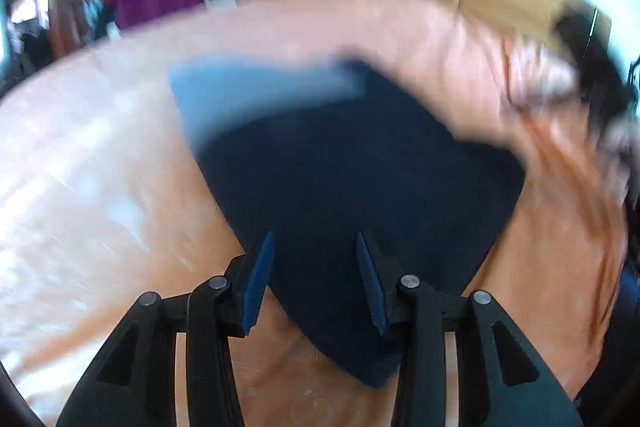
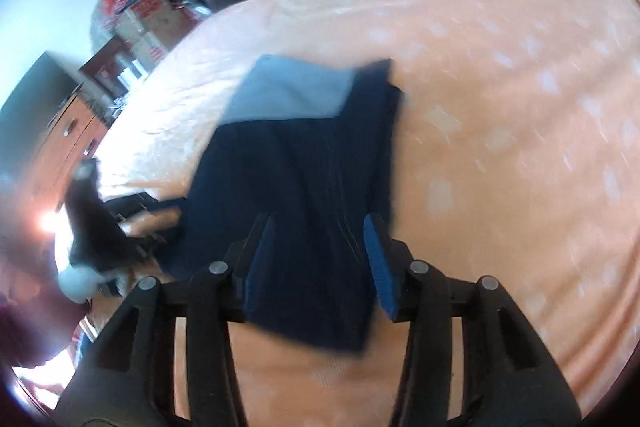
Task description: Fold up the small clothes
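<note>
Folded navy garment (image 1: 352,187) with a light blue panel (image 2: 288,91), lying flat on an orange bedsheet (image 2: 500,147). Left gripper (image 1: 315,275) and right gripper (image 2: 318,259) above its near edge, jaws wide apart and empty. Both views blurred.

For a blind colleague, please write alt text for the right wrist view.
A dark navy garment with a light blue band lies on an orange bedsheet. The open right gripper hovers over its near edge; the picture is motion-blurred.
</note>
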Tool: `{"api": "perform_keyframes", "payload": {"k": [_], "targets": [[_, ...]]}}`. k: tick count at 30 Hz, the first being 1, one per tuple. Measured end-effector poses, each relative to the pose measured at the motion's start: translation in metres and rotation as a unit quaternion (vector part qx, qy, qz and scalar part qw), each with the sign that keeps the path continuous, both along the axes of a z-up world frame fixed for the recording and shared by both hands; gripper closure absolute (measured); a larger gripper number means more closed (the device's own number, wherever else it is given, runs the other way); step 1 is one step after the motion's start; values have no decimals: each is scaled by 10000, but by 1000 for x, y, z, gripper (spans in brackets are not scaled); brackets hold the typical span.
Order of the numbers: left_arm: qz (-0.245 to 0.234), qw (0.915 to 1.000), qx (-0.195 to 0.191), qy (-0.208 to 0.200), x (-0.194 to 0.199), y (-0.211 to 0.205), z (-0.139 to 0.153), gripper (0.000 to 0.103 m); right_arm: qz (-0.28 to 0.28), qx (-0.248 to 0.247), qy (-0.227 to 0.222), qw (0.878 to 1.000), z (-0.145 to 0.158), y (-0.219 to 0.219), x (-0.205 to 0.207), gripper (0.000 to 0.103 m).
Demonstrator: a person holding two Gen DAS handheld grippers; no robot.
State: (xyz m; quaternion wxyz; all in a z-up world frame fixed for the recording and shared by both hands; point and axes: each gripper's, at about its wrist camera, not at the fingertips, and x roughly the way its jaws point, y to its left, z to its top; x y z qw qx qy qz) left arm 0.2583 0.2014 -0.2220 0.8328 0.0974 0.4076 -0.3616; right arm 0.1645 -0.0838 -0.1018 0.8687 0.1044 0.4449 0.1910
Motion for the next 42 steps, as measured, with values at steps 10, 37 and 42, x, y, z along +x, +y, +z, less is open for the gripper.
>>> {"api": "perform_keyframes", "payload": {"k": [10, 37, 42], "targets": [[522, 9985, -167, -82, 11, 35, 15, 59, 381, -10, 333, 9987, -35, 0, 32, 101], [1843, 9802, 523, 505, -69, 98, 19, 20, -836, -1317, -47, 9877, -16, -6, -97, 0], [2170, 9679, 946, 843, -101, 94, -23, 5, -942, -1788, 575, 9777, -59, -1, -129, 0]]}}
